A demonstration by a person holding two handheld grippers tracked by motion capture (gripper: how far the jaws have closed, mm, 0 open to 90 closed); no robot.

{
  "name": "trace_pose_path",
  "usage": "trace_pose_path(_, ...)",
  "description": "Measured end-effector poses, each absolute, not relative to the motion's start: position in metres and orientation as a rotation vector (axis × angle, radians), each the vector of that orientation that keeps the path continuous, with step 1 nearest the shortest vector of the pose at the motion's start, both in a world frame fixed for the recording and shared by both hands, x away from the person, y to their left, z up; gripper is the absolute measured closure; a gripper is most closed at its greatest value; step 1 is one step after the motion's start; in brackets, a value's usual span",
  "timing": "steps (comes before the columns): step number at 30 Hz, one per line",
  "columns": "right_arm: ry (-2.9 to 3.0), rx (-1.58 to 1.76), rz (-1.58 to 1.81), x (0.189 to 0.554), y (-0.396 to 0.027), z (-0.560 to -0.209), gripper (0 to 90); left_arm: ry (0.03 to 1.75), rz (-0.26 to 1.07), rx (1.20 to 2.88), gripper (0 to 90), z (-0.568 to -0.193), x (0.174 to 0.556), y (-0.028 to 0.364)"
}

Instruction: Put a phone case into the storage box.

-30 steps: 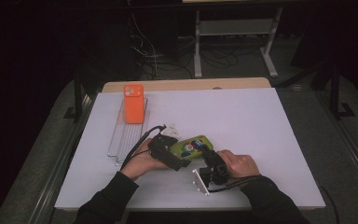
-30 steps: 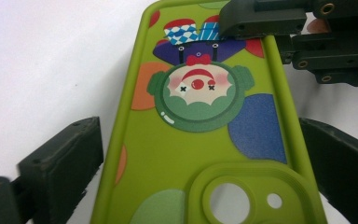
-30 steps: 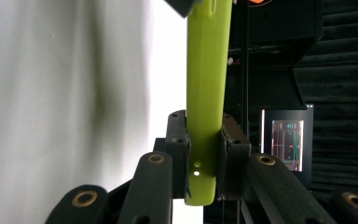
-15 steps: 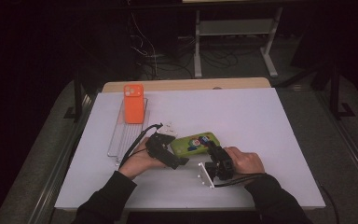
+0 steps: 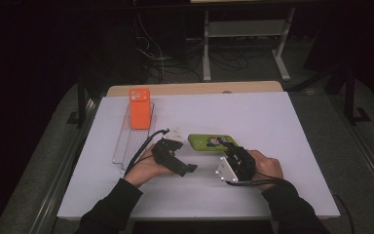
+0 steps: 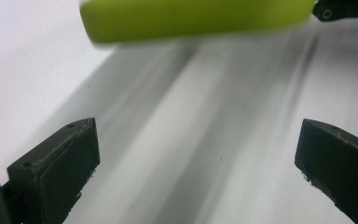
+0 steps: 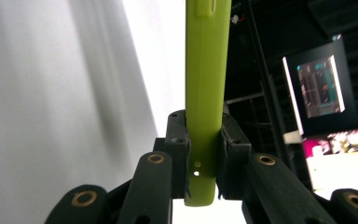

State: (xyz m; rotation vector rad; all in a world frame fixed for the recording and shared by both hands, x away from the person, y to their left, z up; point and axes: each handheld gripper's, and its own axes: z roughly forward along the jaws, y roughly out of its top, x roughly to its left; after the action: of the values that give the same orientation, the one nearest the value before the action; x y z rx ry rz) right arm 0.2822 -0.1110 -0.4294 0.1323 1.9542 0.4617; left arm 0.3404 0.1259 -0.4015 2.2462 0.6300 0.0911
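Note:
A lime-green phone case (image 5: pixel 212 142) with a cartoon print hovers just above the white table top, held edge-on at its right end by my right gripper (image 5: pixel 233 148). In the right gripper view the pads (image 7: pixel 179 135) press on both faces of the green case (image 7: pixel 205 70). My left gripper (image 5: pixel 182 151) sits just left of the case; its jaws have just been opening and now stand wide with nothing between them. In the left gripper view the green case (image 6: pixel 196 18) lies beyond the fingertips (image 6: pixel 70 149), apart from them.
An orange phone case (image 5: pixel 140 108) rests on the far end of a clear slotted rack (image 5: pixel 126 146) at the left of the white table top (image 5: pixel 282 122). A small white object (image 5: pixel 177 132) lies by the left gripper. Dark floor, cables and a stand lie beyond.
The left gripper's jaws have spread and let go of the green case. The right gripper has carried the case a little to the right and levelled it. The left hand has stayed put.

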Motion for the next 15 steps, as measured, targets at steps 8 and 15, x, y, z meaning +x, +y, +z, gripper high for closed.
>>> trace_pose_path(8,2.008,0.247,0.556,0.291,-0.124,-0.421,75.7,0.586,0.113,2.295,0.0,-0.399,0.341,0.128)
trace_pose_path(15,2.059,0.432,0.696,0.296,-0.131,-0.417,75.7,0.606,0.120,2.276,0.0,-0.400,0.341,0.128)
